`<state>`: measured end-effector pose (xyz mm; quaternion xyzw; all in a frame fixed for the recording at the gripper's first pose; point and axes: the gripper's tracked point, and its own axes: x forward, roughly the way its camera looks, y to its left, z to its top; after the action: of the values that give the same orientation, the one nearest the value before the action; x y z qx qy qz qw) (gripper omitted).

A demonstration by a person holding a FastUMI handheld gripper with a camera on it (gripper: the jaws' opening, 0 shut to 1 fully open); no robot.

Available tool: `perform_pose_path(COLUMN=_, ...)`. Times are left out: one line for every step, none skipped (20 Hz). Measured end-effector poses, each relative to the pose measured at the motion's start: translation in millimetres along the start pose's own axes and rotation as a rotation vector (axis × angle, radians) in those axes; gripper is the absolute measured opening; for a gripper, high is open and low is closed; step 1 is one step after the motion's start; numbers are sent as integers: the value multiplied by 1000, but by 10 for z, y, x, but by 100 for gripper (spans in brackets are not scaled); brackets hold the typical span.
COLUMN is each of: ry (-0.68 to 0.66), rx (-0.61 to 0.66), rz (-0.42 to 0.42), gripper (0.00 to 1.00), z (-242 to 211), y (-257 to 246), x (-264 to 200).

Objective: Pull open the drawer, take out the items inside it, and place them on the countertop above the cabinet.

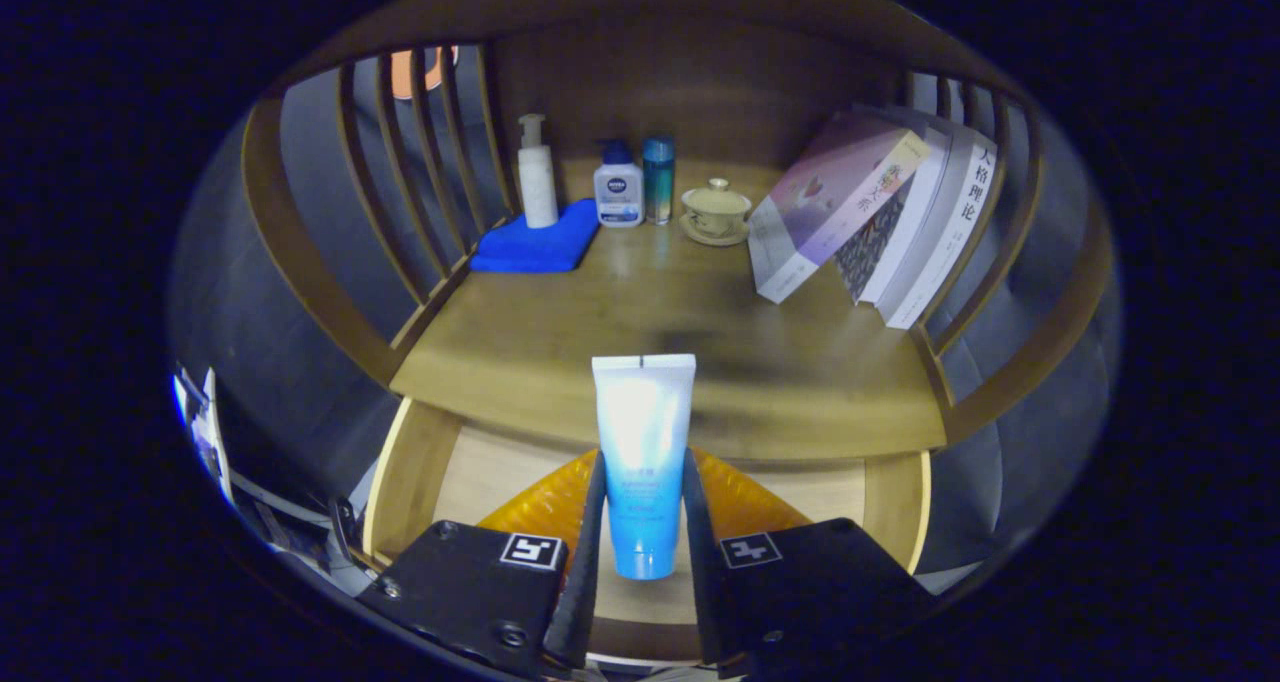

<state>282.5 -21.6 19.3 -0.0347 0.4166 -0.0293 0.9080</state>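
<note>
The gripper (643, 522) is clamped on an upright pale-blue plastic squeeze tube (641, 457), flat crimped end up, cap down, above the open wooden drawer (500, 467)

Tube (641, 460): white fading to light blue. Drawer (410, 472): pale wood; orange item (545, 502) inside. Countertop (620, 342): brown wood. Cloth (535, 245): solid blue. Pump bottle (537, 177): white. Lidded cup (715, 207): cream.

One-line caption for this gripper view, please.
Gripper shut on a blue tube, held above the open drawer, countertop ahead.
</note>
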Motion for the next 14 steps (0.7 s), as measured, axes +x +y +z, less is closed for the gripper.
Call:
perform_pose_path(ry=-17, rx=12, rz=-2, gripper=44, z=96, y=2, x=60)
perform_pose_path(ry=-37, rx=15, rz=-9, gripper=44, z=182, y=-6, x=111)
perform_pose_path(ry=-55, rx=15, rz=-22, gripper=44, z=255, y=-35, x=133)
perform_pose_path(ry=-71, rx=15, rz=-28, gripper=44, z=337, y=-46, x=169)
perform_pose_path(ry=-86, rx=17, rz=-29, gripper=44, z=398, y=-42, x=218)
perform_pose_path(ry=-98, rx=20, rz=-29, gripper=44, z=446, y=-45, x=268)
perform_pose_path(ry=-115, rx=24, rz=-34, gripper=44, z=522, y=-78, x=323)
perform_pose_path(ry=-122, rx=33, rz=-45, gripper=44, z=573, y=-111, x=388)
perform_pose_path(ry=-127, rx=34, rz=-48, gripper=44, z=607, y=-112, x=458)
perform_pose_path(ry=-135, rx=33, rz=-50, gripper=44, z=648, y=-115, x=510)
perform_pose_path(ry=-141, rx=26, rz=-54, gripper=43, z=693, y=-122, x=576)
perform_pose_path(ry=-154, rx=20, rz=-60, gripper=44, z=739, y=-128, x=612)
perform_pose_path(ry=-162, rx=11, rz=-64, gripper=44, z=787, y=-121, x=674)
perform_pose_path(ry=-172, rx=4, rz=-68, gripper=44, z=823, y=-119, x=705)
